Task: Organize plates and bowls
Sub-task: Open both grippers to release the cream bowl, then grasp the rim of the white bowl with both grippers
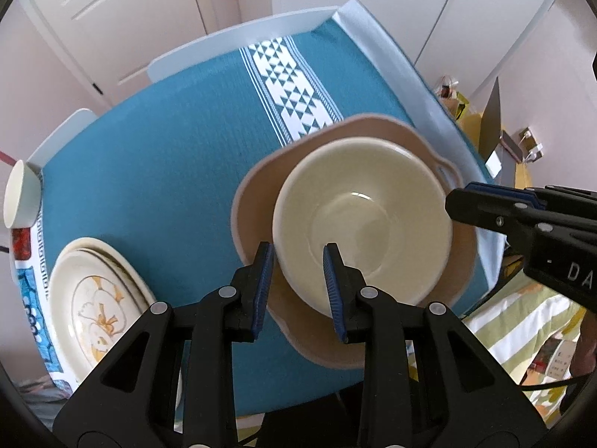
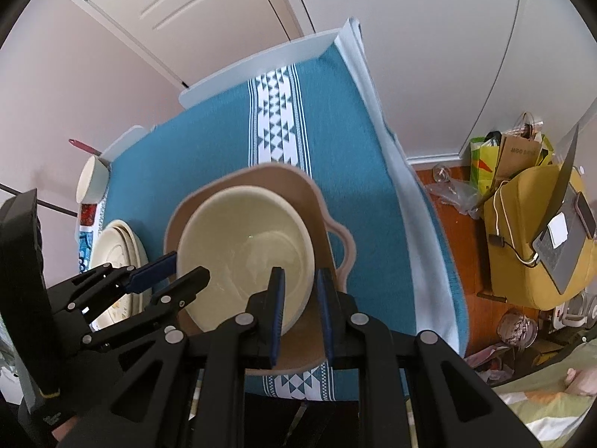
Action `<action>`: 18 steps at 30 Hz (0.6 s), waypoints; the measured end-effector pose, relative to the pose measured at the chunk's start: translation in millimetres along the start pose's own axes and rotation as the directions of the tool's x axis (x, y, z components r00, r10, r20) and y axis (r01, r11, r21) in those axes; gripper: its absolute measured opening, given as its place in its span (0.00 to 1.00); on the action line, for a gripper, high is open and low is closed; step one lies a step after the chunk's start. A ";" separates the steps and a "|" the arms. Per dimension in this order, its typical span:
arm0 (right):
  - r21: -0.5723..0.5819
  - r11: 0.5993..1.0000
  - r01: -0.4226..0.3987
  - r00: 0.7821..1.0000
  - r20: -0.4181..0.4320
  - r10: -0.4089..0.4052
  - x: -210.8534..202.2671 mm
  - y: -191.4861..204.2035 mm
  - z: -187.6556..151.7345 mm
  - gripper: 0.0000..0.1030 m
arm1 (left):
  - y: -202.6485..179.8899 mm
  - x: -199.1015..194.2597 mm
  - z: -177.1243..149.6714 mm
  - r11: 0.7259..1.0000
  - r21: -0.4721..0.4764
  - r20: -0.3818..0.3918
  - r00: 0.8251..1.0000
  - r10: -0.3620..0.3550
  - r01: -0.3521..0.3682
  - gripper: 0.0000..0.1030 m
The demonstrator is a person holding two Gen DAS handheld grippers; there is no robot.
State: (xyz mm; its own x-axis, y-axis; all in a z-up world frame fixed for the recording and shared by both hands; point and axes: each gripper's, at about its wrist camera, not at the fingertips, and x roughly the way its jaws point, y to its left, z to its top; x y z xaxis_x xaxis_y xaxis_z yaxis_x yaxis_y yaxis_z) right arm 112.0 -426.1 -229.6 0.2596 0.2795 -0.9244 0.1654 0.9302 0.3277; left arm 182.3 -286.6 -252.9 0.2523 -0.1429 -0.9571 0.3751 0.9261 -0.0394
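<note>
Cream bowl (image 1: 363,220), mouth up, round with no long axis, sits inside tan dish (image 1: 253,194) on the teal cloth (image 1: 149,171).

Left gripper (image 1: 298,261) straddles the bowl's near rim, fingers apart.

Right gripper (image 2: 300,291) likewise straddles the rim, contact unclear.

Plates (image 1: 93,298) left of dish.

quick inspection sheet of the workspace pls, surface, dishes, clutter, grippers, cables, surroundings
surface: table under a teal cloth with a white patterned stripe.
job's things: cream bowl sits in a tan dish; stacked plates at left edge; small cup at far left.
clutter: nothing seen on the cloth.
grippers: left gripper straddles the bowl's near rim, open; right gripper straddles the rim too, closure unclear.
cables: white cable on the yellow seat.
surroundings: laptop, bags, doors.
</note>
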 end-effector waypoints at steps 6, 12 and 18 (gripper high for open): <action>-0.064 0.997 -0.036 0.996 0.080 0.041 -30.3 22.2 14.5 0.16 | 20.6 -55.5 12.4 0.997 -0.073 0.109 0.994 0.002 0.006 0.25; -0.240 0.963 -0.118 0.969 0.186 0.165 -66.5 70.5 44.8 0.22 | 65.5 -131.5 8.8 0.973 -0.224 0.290 0.950 0.116 -0.051 0.79; -0.393 0.903 -0.174 0.938 0.212 0.274 -68.1 134.0 69.4 0.84 | 126.6 -181.5 -15.9 0.914 -0.386 0.381 0.881 0.281 -0.125 1.00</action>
State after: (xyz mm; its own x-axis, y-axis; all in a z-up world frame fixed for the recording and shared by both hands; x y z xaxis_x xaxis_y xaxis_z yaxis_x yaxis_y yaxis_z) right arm 182.5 -336.9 -109.2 0.4909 0.4661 -0.7360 -0.2696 0.8846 0.3804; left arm 169.8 -137.9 -88.7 0.6676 0.0015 -0.7445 -0.0326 0.9991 -0.0273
